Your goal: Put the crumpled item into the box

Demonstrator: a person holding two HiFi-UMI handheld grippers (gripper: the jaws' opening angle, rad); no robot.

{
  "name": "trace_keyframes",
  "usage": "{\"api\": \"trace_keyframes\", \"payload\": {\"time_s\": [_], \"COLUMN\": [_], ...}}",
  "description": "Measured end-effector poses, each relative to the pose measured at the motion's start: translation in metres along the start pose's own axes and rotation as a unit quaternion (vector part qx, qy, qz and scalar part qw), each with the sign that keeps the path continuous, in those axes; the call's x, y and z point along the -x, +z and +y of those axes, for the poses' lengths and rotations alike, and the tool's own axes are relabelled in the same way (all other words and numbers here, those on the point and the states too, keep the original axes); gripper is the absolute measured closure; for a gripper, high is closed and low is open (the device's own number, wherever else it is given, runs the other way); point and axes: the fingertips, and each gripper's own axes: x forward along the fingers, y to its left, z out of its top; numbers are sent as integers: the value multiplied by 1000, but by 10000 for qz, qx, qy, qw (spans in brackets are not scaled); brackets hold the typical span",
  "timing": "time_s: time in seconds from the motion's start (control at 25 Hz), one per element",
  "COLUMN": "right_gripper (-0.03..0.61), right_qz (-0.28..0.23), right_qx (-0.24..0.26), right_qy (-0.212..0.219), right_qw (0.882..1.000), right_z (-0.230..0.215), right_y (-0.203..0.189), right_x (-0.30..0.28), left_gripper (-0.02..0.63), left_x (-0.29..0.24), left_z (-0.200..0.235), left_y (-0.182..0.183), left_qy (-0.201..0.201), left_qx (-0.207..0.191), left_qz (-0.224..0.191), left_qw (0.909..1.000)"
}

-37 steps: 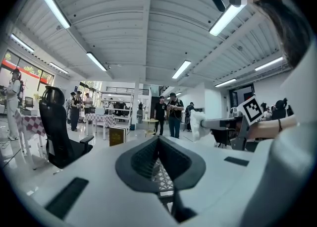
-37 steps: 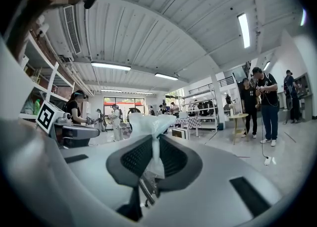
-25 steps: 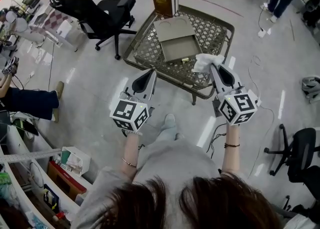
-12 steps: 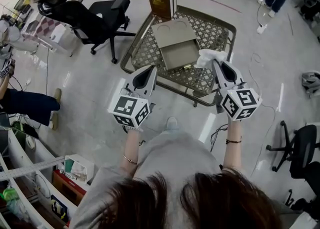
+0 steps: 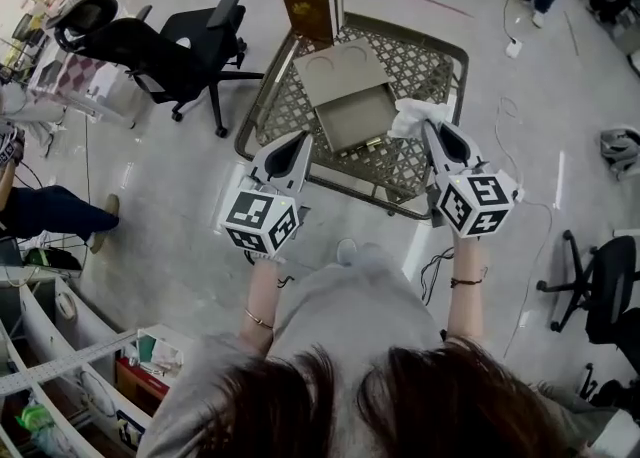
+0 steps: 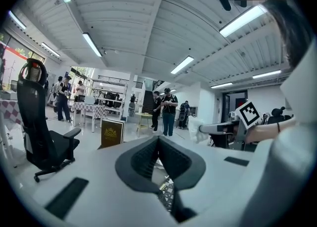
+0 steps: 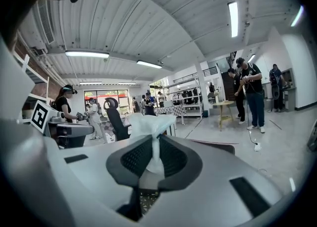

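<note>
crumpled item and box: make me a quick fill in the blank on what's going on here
The right gripper is shut on the crumpled item, whose colour is ____.
The left gripper holds ____.
The box on the mesh table has its lid ____.
Missing words: white; nothing; open

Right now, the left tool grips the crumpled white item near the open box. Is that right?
No: the right tool grips the crumpled white item, as the right gripper view shows. The left tool is shut and empty. The box is open and near.
</note>
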Motion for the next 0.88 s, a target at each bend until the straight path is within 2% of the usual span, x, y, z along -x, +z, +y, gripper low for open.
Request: {"api": "trace_keyframes", "payload": {"time_s": [0.28, 0.68, 0.88], "right_gripper": [523, 524, 523], "right_qz": [274, 714, 891], "right_qx": [39, 76, 94], "right_qy": [119, 562, 806], "right_qw": [9995, 9958, 9927], "right_z": [-4, -22, -29], "right_y": [-13, -25, -29], "right_x": [-18, -77, -106], "left_gripper": [597, 597, 597], "left_x": [-17, -54, -70], "left_z": [0, 25, 38], "left_y": [-16, -32, -33], "left_qy": [3, 378, 516], "left_qx": [196, 602, 647], "left_qz": [159, 307, 373], "left_qw": [9997, 9970, 9959]}}
